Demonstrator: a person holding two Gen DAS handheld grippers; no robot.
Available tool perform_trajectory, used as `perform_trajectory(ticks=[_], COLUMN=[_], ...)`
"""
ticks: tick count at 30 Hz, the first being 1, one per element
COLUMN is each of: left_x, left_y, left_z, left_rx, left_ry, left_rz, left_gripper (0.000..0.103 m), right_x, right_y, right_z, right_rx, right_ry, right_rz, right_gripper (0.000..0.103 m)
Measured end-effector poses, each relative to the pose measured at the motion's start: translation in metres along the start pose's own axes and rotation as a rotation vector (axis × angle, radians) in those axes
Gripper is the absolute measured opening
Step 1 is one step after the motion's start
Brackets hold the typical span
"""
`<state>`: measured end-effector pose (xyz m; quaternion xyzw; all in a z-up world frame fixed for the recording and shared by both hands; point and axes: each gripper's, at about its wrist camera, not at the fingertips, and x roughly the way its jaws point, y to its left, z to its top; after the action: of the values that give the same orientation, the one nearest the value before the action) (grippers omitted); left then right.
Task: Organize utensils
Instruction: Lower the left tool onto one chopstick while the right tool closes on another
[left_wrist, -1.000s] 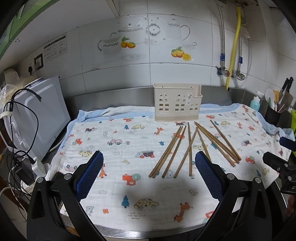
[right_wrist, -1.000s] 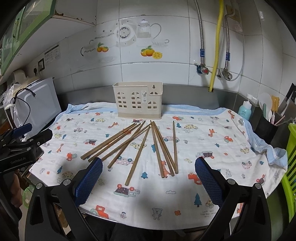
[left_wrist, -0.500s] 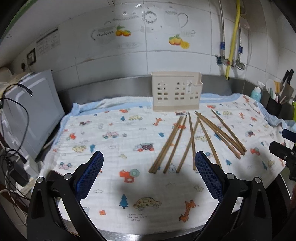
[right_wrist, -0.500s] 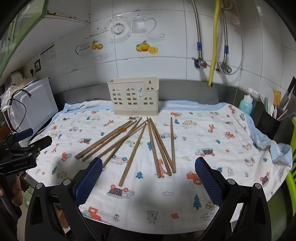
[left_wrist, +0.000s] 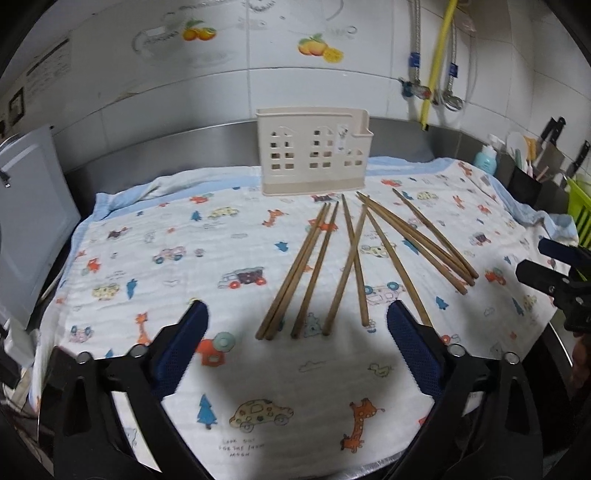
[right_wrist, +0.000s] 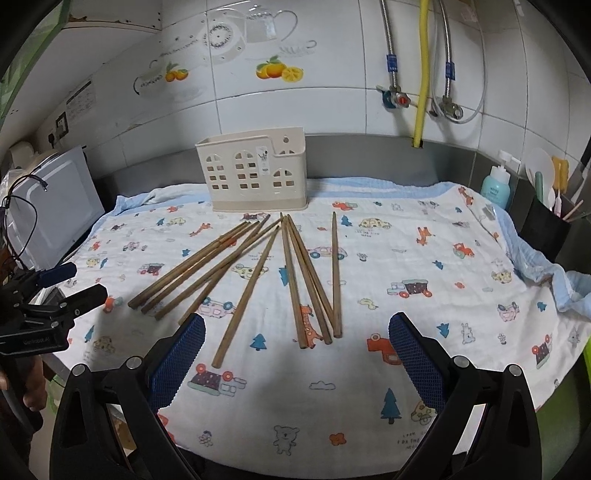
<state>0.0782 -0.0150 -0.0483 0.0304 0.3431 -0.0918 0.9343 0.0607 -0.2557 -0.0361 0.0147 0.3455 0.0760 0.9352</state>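
Observation:
Several brown wooden chopsticks (left_wrist: 345, 264) lie fanned out on a patterned white cloth (left_wrist: 166, 258); they also show in the right wrist view (right_wrist: 255, 275). A beige plastic utensil holder (left_wrist: 313, 150) stands upright behind them near the wall, and it shows in the right wrist view (right_wrist: 255, 174) too. My left gripper (left_wrist: 295, 343) is open and empty, low over the cloth just short of the chopsticks' near ends. My right gripper (right_wrist: 295, 352) is open and empty, near the chopsticks' near ends.
A white appliance (left_wrist: 26, 221) with cables stands at the left. A black holder with kitchen tools (right_wrist: 546, 229) and a blue bottle (right_wrist: 496, 186) stand at the right. Pipes and a yellow hose (right_wrist: 421, 74) run down the tiled wall. The counter edge is close below.
Both grippers have moved forward and lower toward the chopsticks, which now look larger and nearer. Both stay open. The chopsticks and holder have not moved.

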Motion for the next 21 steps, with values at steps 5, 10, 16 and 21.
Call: perform_trajectory(ticks=[5,10,16,21], left_x=[0.014,0.03,0.045,0.064], left_y=[-0.004,-0.006,-0.008,-0.012], left_z=[0.004,0.005,0.005,0.004], left_rx=[0.031,0.045,0.06,0.079], left_ry=[0.01,0.047,0.076,0.123], left_rz=[-0.041,-0.085,-0.142,-0.184], left_gripper=[0.079,0.071,0.056,0.039], right_x=[0.008,0.015,0.024,0.032], right_y=[-0.005,-0.007,-0.012,-0.016], right_z=[-0.001,0.0,0.0,0.0], right_rx=[0.012,0.014,0.023,0.034], right_ry=[0.016,0.025,0.04,0.051], right_rz=[-0.002,0.001,0.002,0.002], right_gripper=[0.096,0.096,0.096,0.096])
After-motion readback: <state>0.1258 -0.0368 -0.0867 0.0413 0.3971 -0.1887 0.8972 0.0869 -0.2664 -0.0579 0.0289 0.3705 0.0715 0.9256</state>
